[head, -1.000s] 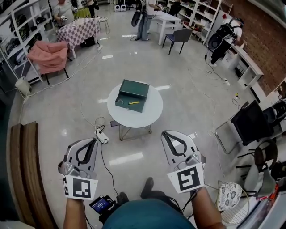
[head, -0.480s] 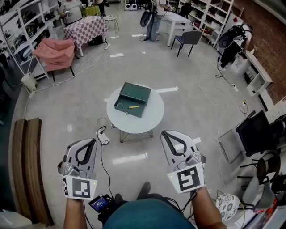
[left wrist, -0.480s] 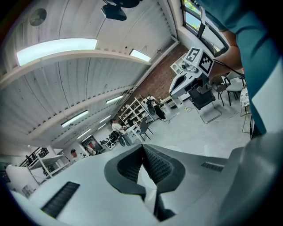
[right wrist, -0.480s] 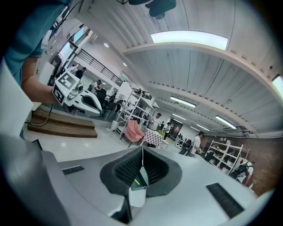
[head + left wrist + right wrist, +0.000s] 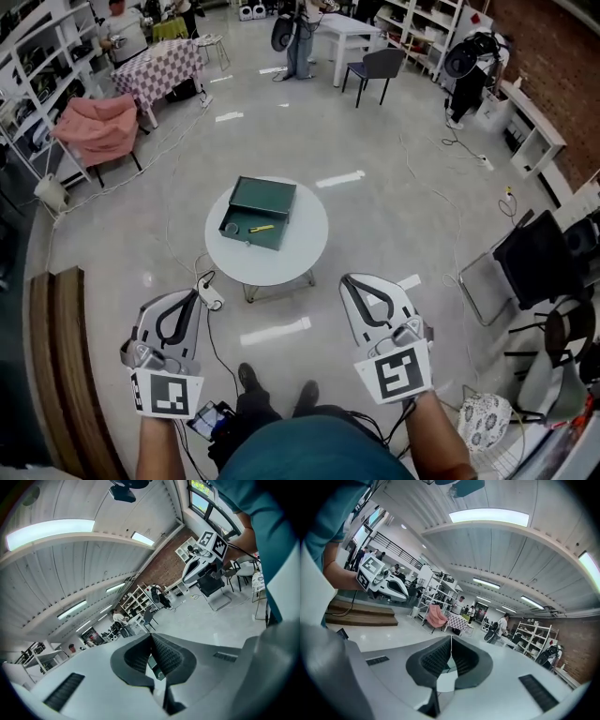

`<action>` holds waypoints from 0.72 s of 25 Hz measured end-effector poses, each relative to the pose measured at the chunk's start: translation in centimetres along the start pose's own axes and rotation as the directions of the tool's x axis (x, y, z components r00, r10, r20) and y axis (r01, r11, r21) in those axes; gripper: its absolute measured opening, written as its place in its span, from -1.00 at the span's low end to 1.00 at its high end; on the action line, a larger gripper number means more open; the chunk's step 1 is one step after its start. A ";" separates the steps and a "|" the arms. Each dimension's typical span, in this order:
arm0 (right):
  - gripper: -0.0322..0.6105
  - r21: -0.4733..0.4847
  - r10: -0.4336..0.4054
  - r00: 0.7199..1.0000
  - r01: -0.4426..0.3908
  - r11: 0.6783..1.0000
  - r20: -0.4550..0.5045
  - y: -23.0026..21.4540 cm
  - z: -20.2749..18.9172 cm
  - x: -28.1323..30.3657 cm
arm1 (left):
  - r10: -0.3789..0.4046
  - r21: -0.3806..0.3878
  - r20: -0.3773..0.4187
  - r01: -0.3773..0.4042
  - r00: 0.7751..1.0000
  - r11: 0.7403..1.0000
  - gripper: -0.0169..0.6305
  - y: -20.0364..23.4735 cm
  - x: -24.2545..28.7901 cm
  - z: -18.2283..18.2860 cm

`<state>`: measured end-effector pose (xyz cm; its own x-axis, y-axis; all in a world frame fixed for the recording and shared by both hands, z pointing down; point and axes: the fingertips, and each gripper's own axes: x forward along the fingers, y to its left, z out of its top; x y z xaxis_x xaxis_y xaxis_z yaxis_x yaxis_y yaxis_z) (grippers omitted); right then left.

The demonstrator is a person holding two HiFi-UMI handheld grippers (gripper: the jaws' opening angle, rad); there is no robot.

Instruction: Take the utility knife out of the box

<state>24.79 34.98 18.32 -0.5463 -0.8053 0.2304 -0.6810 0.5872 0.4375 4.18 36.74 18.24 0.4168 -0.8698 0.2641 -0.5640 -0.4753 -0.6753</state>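
Note:
An open green metal box (image 5: 257,212) sits on a small round white table (image 5: 300,246) out on the floor ahead of me. The yellow utility knife (image 5: 262,228) lies inside the box. My left gripper (image 5: 193,294) and right gripper (image 5: 348,280) are held low in front of my body, well short of the table and pointing toward it. Both are shut with nothing between the jaws; the left gripper (image 5: 151,636) and right gripper (image 5: 451,639) each show their ribbed pads meeting at the tips.
A white power strip (image 5: 209,294) with cables lies on the floor just before the table. A wooden bench (image 5: 58,361) runs along the left, a folding chair (image 5: 517,261) stands at the right. A pink-draped chair (image 5: 97,129), a checkered table (image 5: 159,64) and people stand far back.
I have walked forward; the table and box have shifted slightly left and nearer in the head view. Both grippers keep their pose in front of me and stay shut.

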 end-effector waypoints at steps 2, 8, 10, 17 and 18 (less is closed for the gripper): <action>-0.78 0.005 -0.023 1.000 0.023 1.000 -0.016 -1.2 -0.5 0.3 | -0.015 -0.008 0.014 0.015 1.000 1.000 -0.89 0.3 1.7 0.0; -0.78 0.019 -0.131 0.988 0.133 0.991 -0.085 -4.3 -1.1 1.8 | -0.112 0.054 0.114 0.106 0.987 0.993 -0.89 2.5 7.6 1.1; -0.78 0.022 -0.157 0.982 0.160 0.987 -0.104 -5.3 -1.0 2.4 | -0.131 0.060 0.141 0.124 0.981 0.990 -0.89 3.6 9.4 1.3; -0.78 0.030 -0.234 0.960 0.241 0.970 -0.155 -6.3 0.6 8.6 | -0.197 0.081 0.204 0.184 0.959 0.980 -0.89 8.9 14.4 -1.8; -0.78 0.030 -0.242 0.956 0.250 0.968 -0.164 -6.4 0.7 9.3 | -0.208 0.083 0.208 0.194 0.956 0.977 -0.89 9.4 15.1 -2.3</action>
<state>23.76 23.78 17.08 -0.2777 -0.9257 0.2567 -0.8105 0.3692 0.4547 3.51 18.87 17.44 0.6640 -0.7050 0.2493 -0.4109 -0.6225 -0.6661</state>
